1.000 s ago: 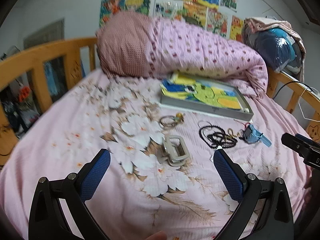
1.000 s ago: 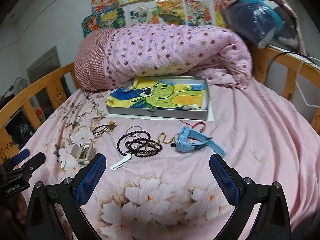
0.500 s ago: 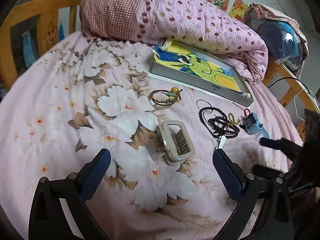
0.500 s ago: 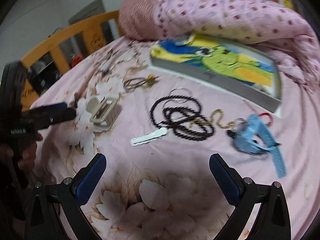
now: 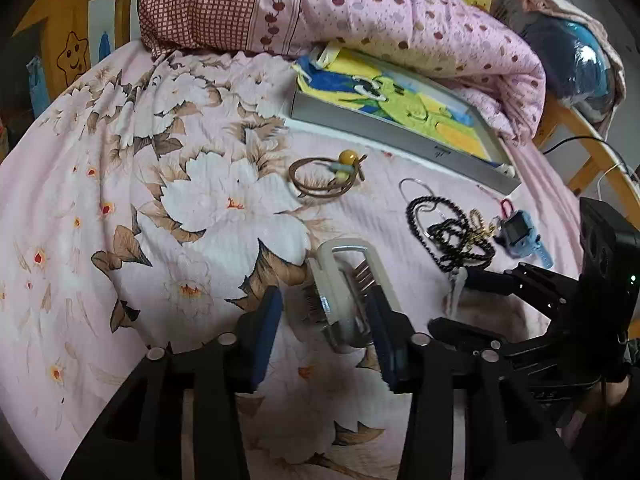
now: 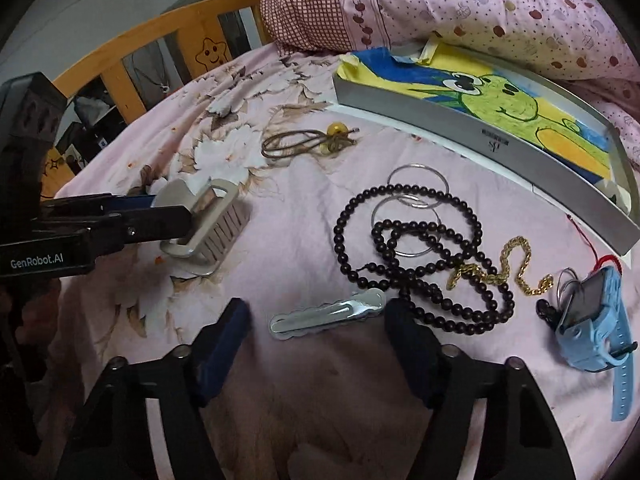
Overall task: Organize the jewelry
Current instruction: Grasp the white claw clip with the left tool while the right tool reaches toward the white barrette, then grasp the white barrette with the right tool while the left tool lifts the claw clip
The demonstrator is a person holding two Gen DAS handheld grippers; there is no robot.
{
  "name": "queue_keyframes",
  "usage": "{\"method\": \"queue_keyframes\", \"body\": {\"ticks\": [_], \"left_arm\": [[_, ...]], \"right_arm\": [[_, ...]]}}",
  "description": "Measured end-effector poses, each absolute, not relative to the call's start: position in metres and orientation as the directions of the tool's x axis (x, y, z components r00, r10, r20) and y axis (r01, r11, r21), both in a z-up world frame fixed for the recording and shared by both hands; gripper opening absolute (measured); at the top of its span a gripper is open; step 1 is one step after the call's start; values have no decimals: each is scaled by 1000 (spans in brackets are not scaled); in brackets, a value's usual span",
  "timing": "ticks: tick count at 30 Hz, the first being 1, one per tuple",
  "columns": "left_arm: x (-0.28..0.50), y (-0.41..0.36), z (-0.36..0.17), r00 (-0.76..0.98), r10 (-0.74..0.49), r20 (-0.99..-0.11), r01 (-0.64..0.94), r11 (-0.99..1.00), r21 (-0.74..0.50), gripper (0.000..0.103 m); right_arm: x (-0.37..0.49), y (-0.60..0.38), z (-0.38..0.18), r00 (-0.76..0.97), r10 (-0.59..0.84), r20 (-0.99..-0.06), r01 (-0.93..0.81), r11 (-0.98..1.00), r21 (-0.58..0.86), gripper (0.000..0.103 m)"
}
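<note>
Between my left fingers sits the beige hair claw (image 5: 347, 280), on its side. Between my right ones lies the flat silver clip (image 6: 326, 314), touching the dark bead necklace (image 6: 424, 256).

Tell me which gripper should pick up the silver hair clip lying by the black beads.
Right. The right gripper is open with the silver hair clip lying between its fingers. The left gripper is busy around the beige claw clip, farther from the black beads.
</note>
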State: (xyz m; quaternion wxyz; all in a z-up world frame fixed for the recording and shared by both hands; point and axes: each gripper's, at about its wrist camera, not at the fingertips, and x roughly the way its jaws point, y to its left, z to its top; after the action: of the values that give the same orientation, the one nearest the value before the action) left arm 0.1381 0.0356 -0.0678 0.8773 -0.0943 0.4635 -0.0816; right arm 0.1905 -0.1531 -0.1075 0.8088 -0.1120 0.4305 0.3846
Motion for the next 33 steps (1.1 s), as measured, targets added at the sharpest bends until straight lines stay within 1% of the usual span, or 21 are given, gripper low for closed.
{"method": "queue_keyframes", "body": {"ticks": [2, 4, 5, 8, 9, 14, 15, 16, 17, 18, 23, 28, 29, 30, 31, 32, 33], "left_arm": [[140, 35, -71, 545, -226, -807, 51, 970, -237, 32], [142, 35, -73, 534, -229, -814, 49, 969, -241, 25], [142, 34, -74, 531, -230, -816, 51, 969, -240, 23], [141, 28, -72, 534, -204, -821, 52, 977, -209, 22], [140, 27, -72, 537, -197, -820, 52, 978, -201, 19], [137, 19, -66, 553, -176, -814, 52, 983, -177, 18], [136, 17, -64, 561, -167, -811, 52, 985, -166, 18], [135, 15, -62, 569, -157, -808, 53, 987, -155, 18], [135, 12, -59, 578, -150, -802, 53, 988, -146, 18], [135, 10, -56, 589, -147, -795, 53, 988, -143, 18], [147, -1, -44, 610, -146, -779, 53, 988, -145, 18], [153, -4, -46, 603, -151, -783, 49, 987, -153, 18], [152, -3, -47, 602, -152, -784, 47, 987, -156, 18], [153, -1, -48, 601, -153, -784, 44, 986, -159, 18], [153, 1, -50, 600, -153, -785, 39, 986, -162, 18], [153, 4, -51, 599, -152, -786, 32, 986, -166, 18], [153, 7, -53, 598, -151, -787, 22, 985, -172, 18]], "right_arm": [[189, -153, -108, 348, 521, -779, -721, 680, 133, 64], [189, -152, -109, 359, 517, -777, -719, 684, 122, 56], [190, -153, -109, 361, 519, -774, -717, 686, 125, 55], [190, -156, -109, 359, 534, -766, -715, 685, 142, 55], [190, -157, -108, 360, 538, -762, -716, 683, 144, 54], [189, -164, -99, 361, 572, -736, -715, 676, 175, 54], [189, -165, -96, 363, 579, -730, -714, 677, 181, 51], [189, -167, -94, 365, 587, -723, -713, 675, 188, 39], [190, -169, -91, 357, 593, -721, -714, 671, 198, 23], [192, -171, -88, 361, 593, -720, -709, 676, 201, 17], [200, -182, -86, 355, 602, -715, -680, 692, 244, 17], [201, -184, -89, 330, 627, -705, -687, 672, 276, 18], [203, -183, -89, 329, 632, -701, -687, 670, 281, 22], [204, -182, -88, 332, 638, -695, -688, 668, 285, 29], [206, -181, -88, 335, 643, -689, -687, 667, 288, 35], [208, -178, -88, 338, 646, -684, -686, 667, 291, 45], [210, -176, -89, 340, 649, -681, -687, 666, 292, 49]]}}
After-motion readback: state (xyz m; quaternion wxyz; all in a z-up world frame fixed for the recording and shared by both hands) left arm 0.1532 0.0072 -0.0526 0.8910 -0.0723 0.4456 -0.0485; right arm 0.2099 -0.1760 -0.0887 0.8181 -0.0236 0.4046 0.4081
